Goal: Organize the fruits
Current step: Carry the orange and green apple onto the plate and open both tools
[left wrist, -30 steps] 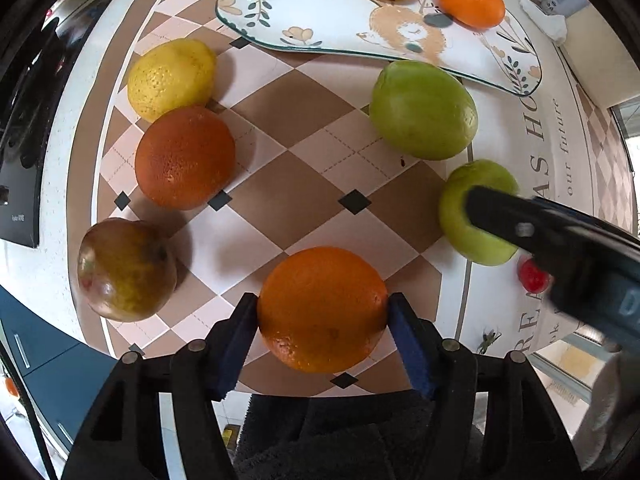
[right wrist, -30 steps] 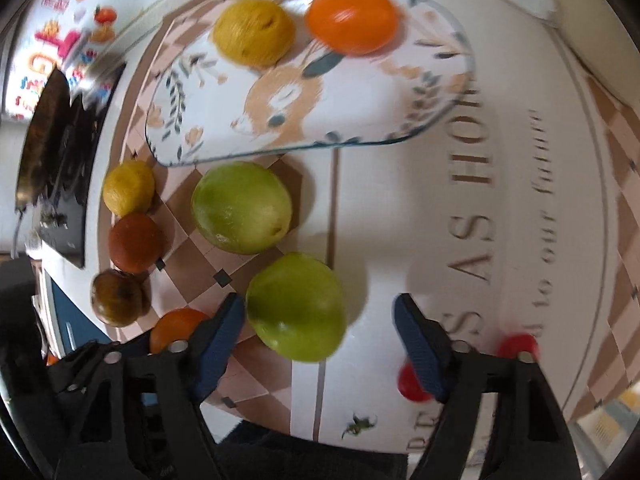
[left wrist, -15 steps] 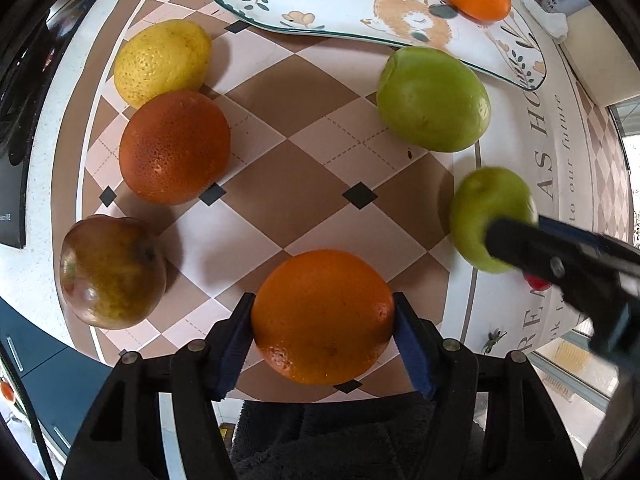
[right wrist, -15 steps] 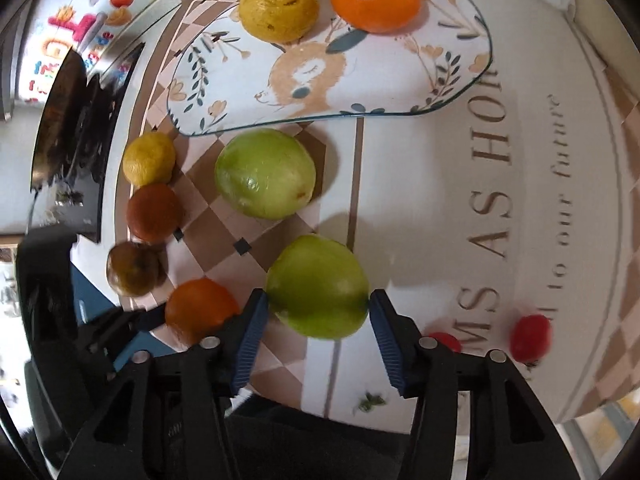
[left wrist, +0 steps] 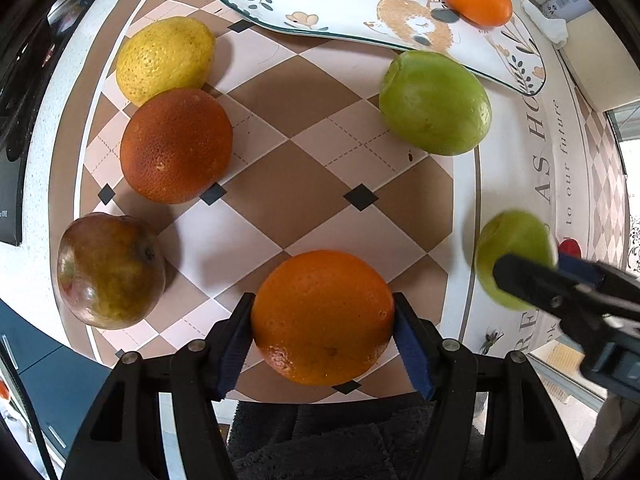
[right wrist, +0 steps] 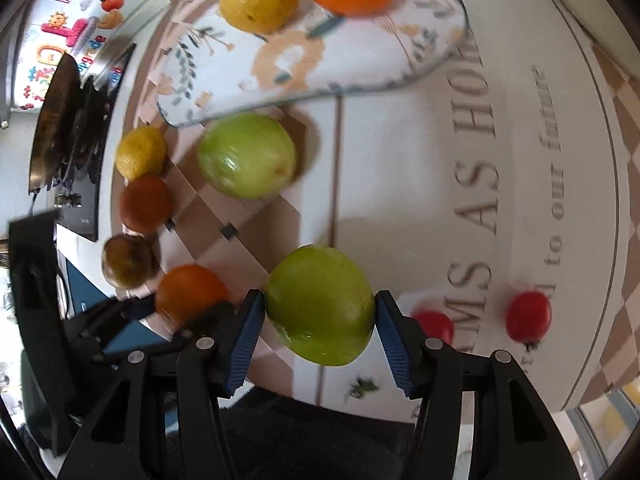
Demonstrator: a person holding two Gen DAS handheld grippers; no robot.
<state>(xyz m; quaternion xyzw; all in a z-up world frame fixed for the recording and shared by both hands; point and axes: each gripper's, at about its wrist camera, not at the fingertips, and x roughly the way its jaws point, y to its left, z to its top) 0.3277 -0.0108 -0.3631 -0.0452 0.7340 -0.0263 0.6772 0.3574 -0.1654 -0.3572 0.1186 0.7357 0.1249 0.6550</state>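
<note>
Both wrist views, fruit sorting in progress. The right hand-held gripper (right wrist: 319,320) has just been closing its jaws, and its blue pads now press both sides of a green fruit (right wrist: 320,304) that stood free between wider jaws a second ago; the fruit seems ready to be carried to the plate (right wrist: 360,68), which already holds a lemon and a small orange. The left hand-held gripper (left wrist: 322,332) stays clamped on an orange (left wrist: 322,316). The surface is covered by a checked mat (left wrist: 296,152); a dark stove (right wrist: 68,128) lies beside it.
</note>
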